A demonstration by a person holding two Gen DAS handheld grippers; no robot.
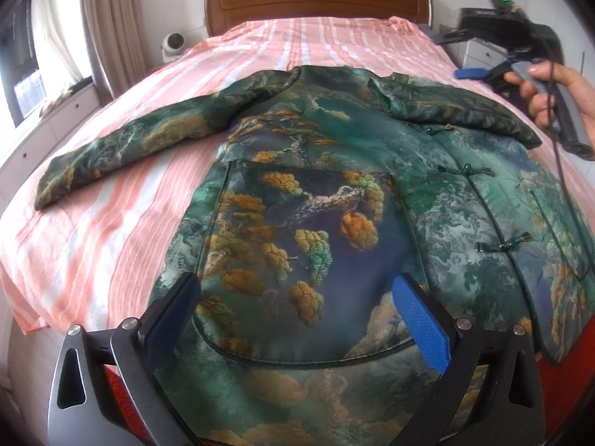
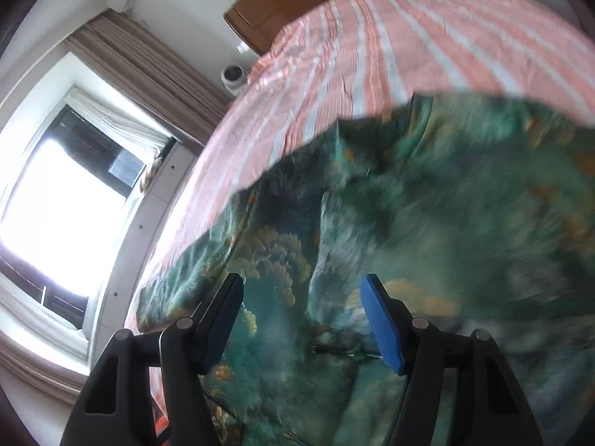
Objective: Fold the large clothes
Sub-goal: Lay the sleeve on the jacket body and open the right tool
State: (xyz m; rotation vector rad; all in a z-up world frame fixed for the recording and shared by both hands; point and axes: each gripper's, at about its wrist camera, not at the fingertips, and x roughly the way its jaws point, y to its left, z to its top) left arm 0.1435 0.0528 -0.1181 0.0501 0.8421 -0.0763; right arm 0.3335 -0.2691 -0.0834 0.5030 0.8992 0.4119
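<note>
Both my grippers stand wide apart, gripping nothing. I see the padded, glossy jacket [image 1: 316,200] flat on the striped sheet [image 1: 111,241], one sleeve out at 9 o'clock. Left gripper [image 1: 297,312] hovers over its hem; right gripper [image 2: 303,316] hangs above blurred fabric.

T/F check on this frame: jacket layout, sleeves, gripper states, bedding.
1. The jacket lies spread on the striped bedsheet. True.
2. Both grippers are shut on fabric. False: the left gripper and right gripper are open, holding nothing.
3. One sleeve stretches out toward the window side. True.
4. The bedsheet is plain blue. False: pink and white stripes.
5. A wooden headboard stands at the far end. True.
</note>
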